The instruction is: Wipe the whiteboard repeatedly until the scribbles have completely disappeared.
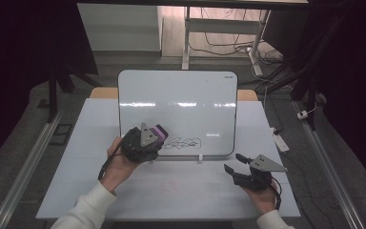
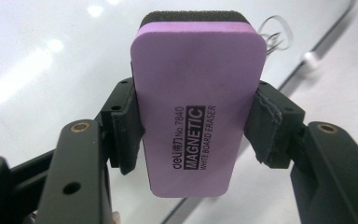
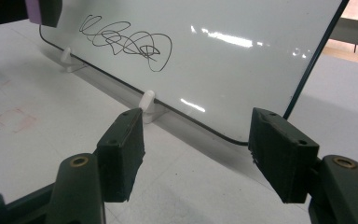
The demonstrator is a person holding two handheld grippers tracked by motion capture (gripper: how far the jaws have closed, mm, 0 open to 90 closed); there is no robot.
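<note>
Right gripper (image 1: 232,162), nearest the camera at five o'clock on the white table (image 1: 76,157), rests with jaws apart, holding nothing. Whiteboard (image 1: 181,100) stands upright at twelve o'clock. Left gripper (image 1: 153,143), at nine o'clock, is clamped on the purple eraser (image 2: 198,107), just beside the black scribble (image 1: 183,142).

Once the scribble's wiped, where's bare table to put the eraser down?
Bare table lies between the two grippers, in front of the whiteboard, and left of the left gripper. It is crowded where the eraser meets the scribble, and around the right gripper.
</note>
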